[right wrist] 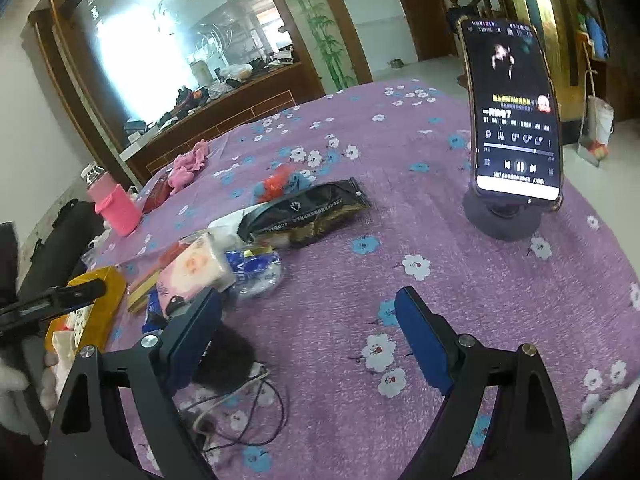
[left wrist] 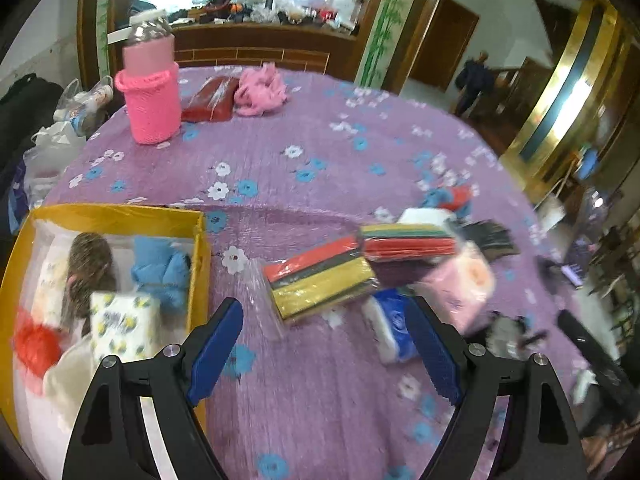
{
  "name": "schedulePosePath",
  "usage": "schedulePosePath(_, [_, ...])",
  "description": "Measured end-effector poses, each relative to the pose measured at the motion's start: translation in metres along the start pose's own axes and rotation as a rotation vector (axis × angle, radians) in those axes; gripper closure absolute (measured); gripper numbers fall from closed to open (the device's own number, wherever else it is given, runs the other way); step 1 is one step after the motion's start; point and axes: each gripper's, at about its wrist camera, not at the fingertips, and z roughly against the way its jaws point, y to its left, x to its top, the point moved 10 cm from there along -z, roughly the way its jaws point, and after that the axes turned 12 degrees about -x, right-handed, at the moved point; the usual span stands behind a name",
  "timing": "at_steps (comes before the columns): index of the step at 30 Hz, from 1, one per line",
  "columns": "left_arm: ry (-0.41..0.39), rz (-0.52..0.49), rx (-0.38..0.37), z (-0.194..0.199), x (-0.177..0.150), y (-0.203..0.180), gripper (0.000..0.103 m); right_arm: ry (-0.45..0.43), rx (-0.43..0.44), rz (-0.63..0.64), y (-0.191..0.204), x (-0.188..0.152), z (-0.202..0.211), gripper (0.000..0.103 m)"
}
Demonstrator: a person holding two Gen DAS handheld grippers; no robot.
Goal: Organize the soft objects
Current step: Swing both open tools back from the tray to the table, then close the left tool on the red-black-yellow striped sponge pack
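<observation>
While both claws hang wide and empty, I judge myself between picks: my left claw (left wrist: 324, 344) hovers over the purple surface (left wrist: 320, 160) just beside the yellow box (left wrist: 120, 214), already partly filled. Next comes the sponge pack (left wrist: 320, 280) (nearest of the pile), needing a descent and squeeze. My right claw (right wrist: 308, 332) idles near the phone (right wrist: 514, 120); its writing is unreadable.

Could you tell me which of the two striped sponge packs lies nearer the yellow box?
The sponge pack showing broad orange, dark and yellow stripes, angled just ahead of the left gripper; the other pack lies farther right, against the pile.
</observation>
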Motion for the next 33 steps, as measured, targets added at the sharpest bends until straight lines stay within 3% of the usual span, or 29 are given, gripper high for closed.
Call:
schedulePosePath(5, [0.069,0.006,0.056,-0.045,0.013,0.014,0.02,0.025,0.002,0.013,0.0,-0.006,-0.01,0.015])
schedulePosePath(10, [0.077,0.028,0.079,-0.078,0.043,0.017,0.02,0.017,-0.021,0.04,0.0,-0.01,-0.011,0.015])
schedulePosePath(14, [0.09,0.044,0.125,-0.101,0.045,0.028,0.019,0.024,-0.033,0.047,-0.001,-0.011,-0.014,0.015])
schedulePosePath(19, [0.15,-0.003,0.138,-0.093,0.026,0.02,0.047,0.044,-0.042,0.055,-0.002,-0.014,-0.018,0.015])
schedulePosePath(24, [0.212,0.048,0.069,-0.067,-0.004,0.013,0.052,0.042,-0.05,0.054,-0.004,-0.014,-0.017,0.015])
schedulePosePath(27, [0.25,0.057,-0.011,-0.047,-0.028,0.005,0.051,0.044,-0.055,0.053,-0.004,-0.014,-0.019,0.015])
schedulePosePath(29, [0.235,0.056,-0.041,-0.035,-0.037,0.0,0.048,0.04,-0.058,0.055,-0.004,-0.014,-0.018,0.015])
schedulePosePath(33, [0.154,0.031,-0.024,-0.017,-0.034,0.003,0.024,0.037,-0.059,0.061,-0.003,-0.014,-0.017,0.015])
